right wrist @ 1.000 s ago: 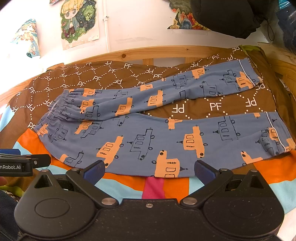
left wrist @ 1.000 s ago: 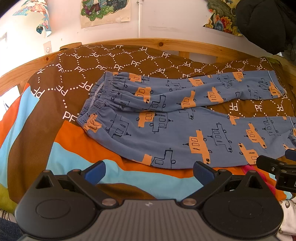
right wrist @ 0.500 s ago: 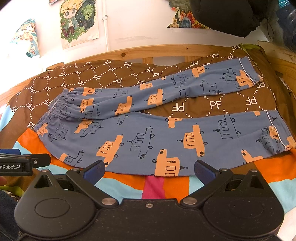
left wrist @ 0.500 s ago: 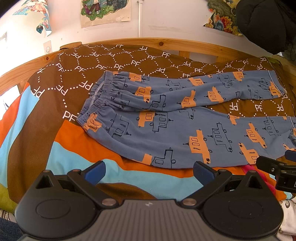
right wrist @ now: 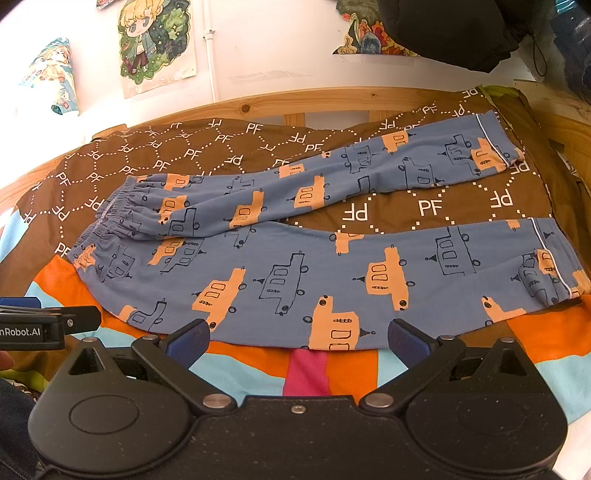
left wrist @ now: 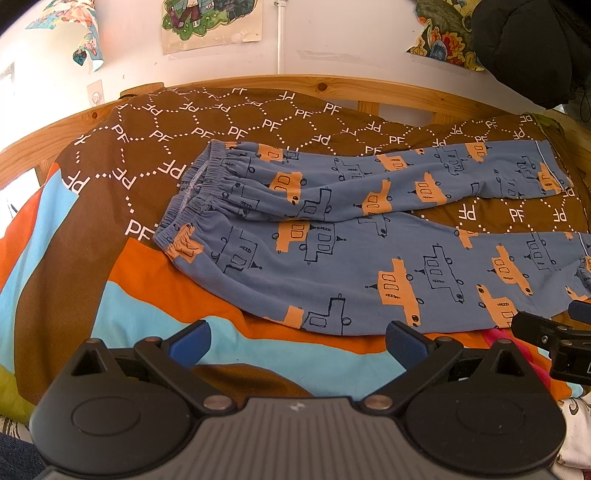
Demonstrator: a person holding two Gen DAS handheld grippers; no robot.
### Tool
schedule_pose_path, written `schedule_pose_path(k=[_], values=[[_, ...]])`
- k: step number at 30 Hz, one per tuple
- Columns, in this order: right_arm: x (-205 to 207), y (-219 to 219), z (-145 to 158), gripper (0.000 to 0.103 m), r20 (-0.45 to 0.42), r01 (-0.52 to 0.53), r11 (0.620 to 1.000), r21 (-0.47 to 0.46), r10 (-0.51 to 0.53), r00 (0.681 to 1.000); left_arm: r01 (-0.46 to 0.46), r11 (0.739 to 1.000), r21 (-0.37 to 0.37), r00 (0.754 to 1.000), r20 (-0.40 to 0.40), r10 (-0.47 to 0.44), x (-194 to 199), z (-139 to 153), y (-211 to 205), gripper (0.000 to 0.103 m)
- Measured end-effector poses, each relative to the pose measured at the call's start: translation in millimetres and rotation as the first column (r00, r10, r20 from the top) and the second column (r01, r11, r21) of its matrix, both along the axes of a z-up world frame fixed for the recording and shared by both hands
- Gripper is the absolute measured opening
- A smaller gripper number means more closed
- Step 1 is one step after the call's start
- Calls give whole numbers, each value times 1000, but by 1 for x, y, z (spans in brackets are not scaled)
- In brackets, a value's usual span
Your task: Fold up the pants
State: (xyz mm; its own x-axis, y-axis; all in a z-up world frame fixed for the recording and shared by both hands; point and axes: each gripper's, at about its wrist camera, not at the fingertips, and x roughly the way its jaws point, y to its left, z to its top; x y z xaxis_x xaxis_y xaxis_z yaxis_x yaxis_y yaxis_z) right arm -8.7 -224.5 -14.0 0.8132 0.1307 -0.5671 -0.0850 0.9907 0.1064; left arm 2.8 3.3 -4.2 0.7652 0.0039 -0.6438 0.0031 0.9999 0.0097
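Observation:
Blue pants (left wrist: 354,254) printed with orange cars lie flat on the bed, waistband at the left, both legs stretched to the right and spread apart in a V. My left gripper (left wrist: 297,341) hovers open just short of the near leg's lower edge, nothing between its fingers. In the right wrist view the same pants (right wrist: 332,273) fill the middle, with the cuffs at the right. My right gripper (right wrist: 297,338) is open too, its blue fingertips level with the near leg's hem edge. Each gripper's tip shows at the edge of the other's view.
The pants rest on a bedspread (left wrist: 110,206) that is brown with white "PF" lettering at the back and orange, light-blue and pink at the front. A wooden bed frame (left wrist: 332,86) runs behind it. Posters hang on the white wall, and a dark garment (right wrist: 450,33) hangs at the upper right.
Almost nothing differs. The right wrist view has shifted slightly toward the pants. Both grippers stay open and the pants have not moved.

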Motion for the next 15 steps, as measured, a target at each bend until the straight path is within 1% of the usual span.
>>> schedule_pose_path(k=[6,10,13,15], values=[[2,0,0,102,-2,0,1000,0,0,1000,0,1000,0,1000,0,0,0,0,0,103],[-2,-1,-7,102,-4,0,1000,1,0,1000,1,1000,0,1000,0,-1,0,0,0,103],[-1,0,-1,102,-12,3,1000,-3,-3,1000,0,1000,0,1000,-4,0,0,-1,1,103],[2,2,2,102,-20,8,1000,-21,-8,1000,-8,1000,-8,1000,-22,8,2,-3,3,103]])
